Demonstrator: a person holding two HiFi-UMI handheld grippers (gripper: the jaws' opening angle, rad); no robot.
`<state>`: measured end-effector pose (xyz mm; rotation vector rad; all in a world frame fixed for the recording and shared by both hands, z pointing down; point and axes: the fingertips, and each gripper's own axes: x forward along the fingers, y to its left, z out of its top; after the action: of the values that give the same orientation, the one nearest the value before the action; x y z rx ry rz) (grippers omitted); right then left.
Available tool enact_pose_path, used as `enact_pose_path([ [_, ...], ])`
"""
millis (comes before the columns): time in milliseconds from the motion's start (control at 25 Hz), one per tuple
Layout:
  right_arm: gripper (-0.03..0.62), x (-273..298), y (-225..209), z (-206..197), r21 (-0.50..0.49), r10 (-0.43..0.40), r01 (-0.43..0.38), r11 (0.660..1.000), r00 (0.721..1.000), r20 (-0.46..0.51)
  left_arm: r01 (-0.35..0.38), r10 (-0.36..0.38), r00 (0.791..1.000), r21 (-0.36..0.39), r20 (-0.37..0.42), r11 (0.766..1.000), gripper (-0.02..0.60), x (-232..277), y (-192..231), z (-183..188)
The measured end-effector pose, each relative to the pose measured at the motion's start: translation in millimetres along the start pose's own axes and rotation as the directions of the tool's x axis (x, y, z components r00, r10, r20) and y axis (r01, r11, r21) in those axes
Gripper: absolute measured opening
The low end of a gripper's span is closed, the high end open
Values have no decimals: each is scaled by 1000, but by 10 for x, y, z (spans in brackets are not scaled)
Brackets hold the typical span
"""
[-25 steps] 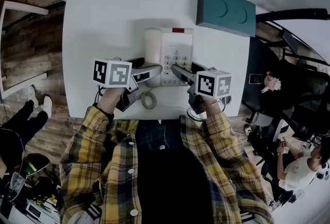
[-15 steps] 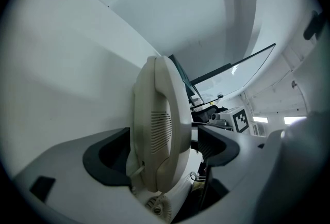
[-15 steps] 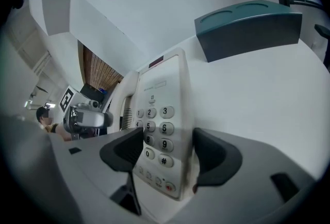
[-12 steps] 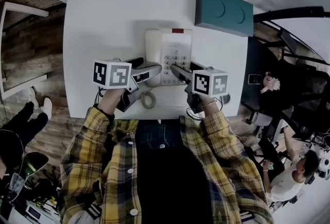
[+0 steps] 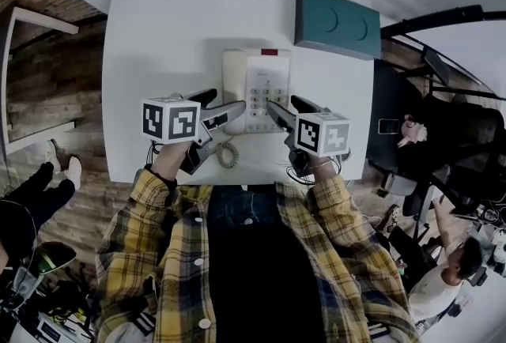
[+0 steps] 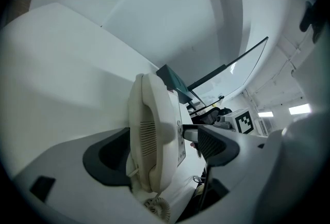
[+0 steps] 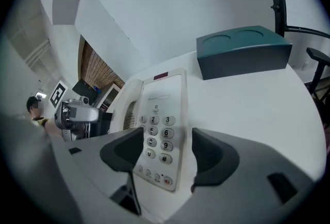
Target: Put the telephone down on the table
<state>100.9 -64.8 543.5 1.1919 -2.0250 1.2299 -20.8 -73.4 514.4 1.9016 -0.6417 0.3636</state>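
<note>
Telephone point(image 5: 257, 88) flat on white surface point(image 5: 158, 41) at frame centre, handset between spread left gripper point(image 5: 224, 103) jaws, keypad between spread right gripper point(image 5: 288, 106) jaws.

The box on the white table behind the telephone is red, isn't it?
Not quite. The box is dark teal green, not red. The head view shows this, and so does the right gripper view. The rest is right: it sits on the white table behind the telephone.
</note>
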Motion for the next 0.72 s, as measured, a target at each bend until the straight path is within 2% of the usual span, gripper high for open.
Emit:
enact_pose_path([
  [200,288,-146,68,106,-17,17,-16,1000,998,61,-3,1,998,39,58,999,420,-98,-135,127],
  [440,288,-379,246,378,-87,46,-32,996,985,164,7,-26,989,136,143,991,420,-241,-463,345],
  [720,287,-780,663,852,-191,119,-59,980,939,323,18,-90,964,276,251,961,417,-444,-971,683],
])
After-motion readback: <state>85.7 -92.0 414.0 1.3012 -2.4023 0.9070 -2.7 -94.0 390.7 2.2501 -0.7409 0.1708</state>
